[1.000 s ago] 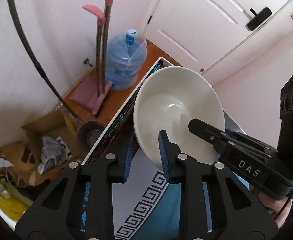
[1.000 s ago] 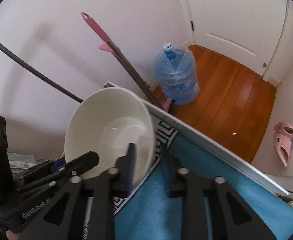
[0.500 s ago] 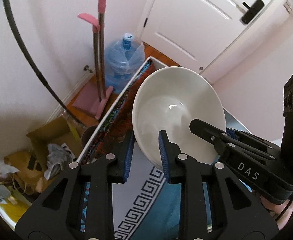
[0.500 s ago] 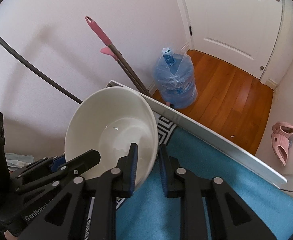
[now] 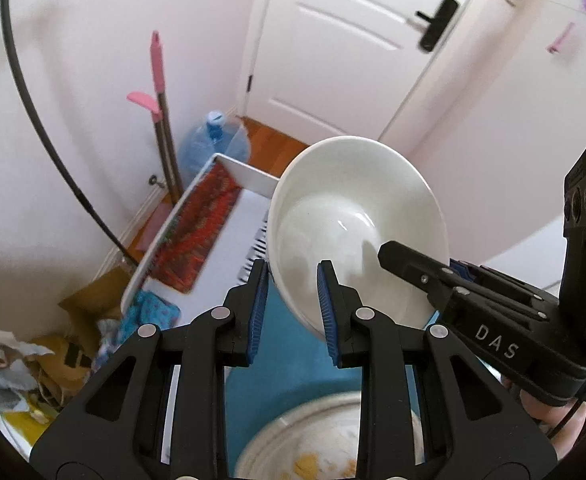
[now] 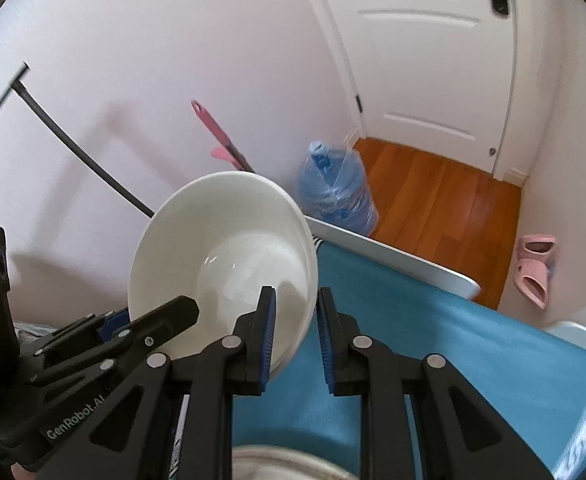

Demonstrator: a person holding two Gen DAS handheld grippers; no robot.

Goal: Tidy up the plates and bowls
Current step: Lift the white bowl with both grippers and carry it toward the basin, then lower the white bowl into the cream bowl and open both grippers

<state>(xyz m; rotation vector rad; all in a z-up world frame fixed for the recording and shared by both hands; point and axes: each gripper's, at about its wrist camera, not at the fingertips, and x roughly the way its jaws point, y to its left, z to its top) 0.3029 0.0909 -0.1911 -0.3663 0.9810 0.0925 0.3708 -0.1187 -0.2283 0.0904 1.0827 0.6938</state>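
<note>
Both grippers are clamped on the same white bowl, one on each side of its rim. The left gripper has its blue pads nearly together with the near-left edge of the bowl's wall pinched between them. The right gripper does the same on the opposite edge, jaws narrow, rim sandwiched between the pads. In the left wrist view you can see the right gripper coming in from the right side of the bowl, one finger inside the bowl.

The bowl is tipped, its opening facing the cameras, held up in the air above the blue cloth on the table. Directly below the bowl, at the bottom edge of both views, sits a pale dish with yellowish crumbs in it, though it's blurry. Behind the bowl there's a blue water jug on the wooden floor and a pink-handled mop leaning on the wall.
</note>
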